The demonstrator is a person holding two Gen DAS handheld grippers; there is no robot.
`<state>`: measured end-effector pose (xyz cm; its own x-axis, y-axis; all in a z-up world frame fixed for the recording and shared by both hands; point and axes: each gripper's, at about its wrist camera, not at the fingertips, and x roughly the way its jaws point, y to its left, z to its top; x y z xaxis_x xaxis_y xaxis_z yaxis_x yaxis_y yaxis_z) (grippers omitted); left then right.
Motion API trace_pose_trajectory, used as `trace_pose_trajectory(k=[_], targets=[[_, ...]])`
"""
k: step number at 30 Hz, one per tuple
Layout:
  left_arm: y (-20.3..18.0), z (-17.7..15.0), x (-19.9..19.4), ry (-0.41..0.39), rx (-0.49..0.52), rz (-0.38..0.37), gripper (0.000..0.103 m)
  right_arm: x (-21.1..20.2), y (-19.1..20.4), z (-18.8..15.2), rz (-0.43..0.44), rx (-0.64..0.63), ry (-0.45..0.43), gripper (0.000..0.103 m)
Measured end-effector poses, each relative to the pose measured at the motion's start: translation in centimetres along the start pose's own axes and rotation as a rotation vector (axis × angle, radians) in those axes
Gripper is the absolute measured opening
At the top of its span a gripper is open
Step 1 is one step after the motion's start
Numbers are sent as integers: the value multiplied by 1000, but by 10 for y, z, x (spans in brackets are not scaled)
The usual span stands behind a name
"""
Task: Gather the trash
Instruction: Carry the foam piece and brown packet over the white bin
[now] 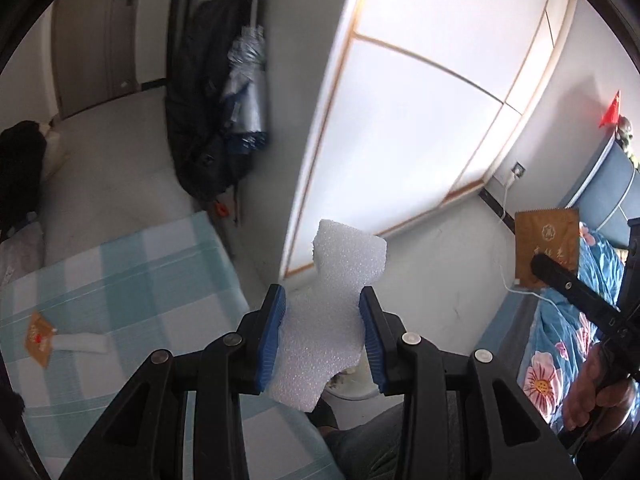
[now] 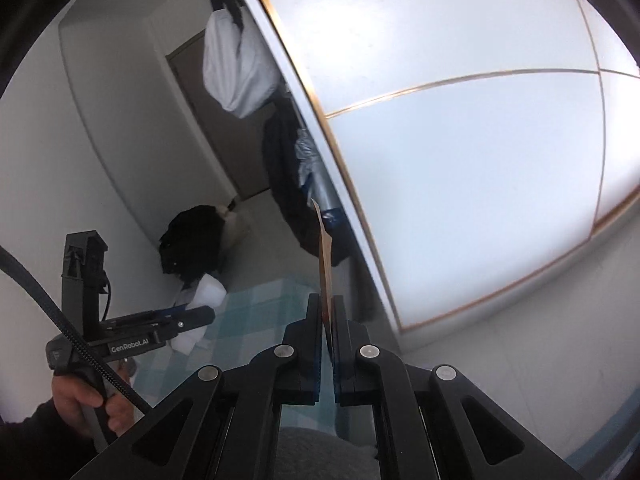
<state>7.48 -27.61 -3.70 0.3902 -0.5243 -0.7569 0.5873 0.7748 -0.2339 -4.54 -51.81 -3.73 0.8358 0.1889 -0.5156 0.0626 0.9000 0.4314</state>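
Note:
My left gripper is shut on a white foam scrap that sticks out past its blue pads, held up in the air over the floor. My right gripper is shut on a brown wrapper, seen edge-on; the same brown wrapper shows flat in the left wrist view, pinched by the right gripper's finger. Another brown wrapper and a white piece lie on the checked bed sheet at lower left. In the right wrist view the left gripper holds the foam.
A white wardrobe with gold trim fills the middle. A dark coat and folded umbrella hang by it. A floral quilt lies at right, a white cable runs down the wall, a black bag sits at left.

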Motion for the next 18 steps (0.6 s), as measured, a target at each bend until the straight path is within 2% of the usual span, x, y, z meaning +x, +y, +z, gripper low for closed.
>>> trace_pose_trajectory(k=[8, 18], targets=[[-29, -3, 62, 136, 62, -44, 32, 27, -66, -34, -67, 126, 96, 3], [-40, -18, 156, 381, 81, -66, 32, 83, -119, -87, -95, 234, 276, 3]])
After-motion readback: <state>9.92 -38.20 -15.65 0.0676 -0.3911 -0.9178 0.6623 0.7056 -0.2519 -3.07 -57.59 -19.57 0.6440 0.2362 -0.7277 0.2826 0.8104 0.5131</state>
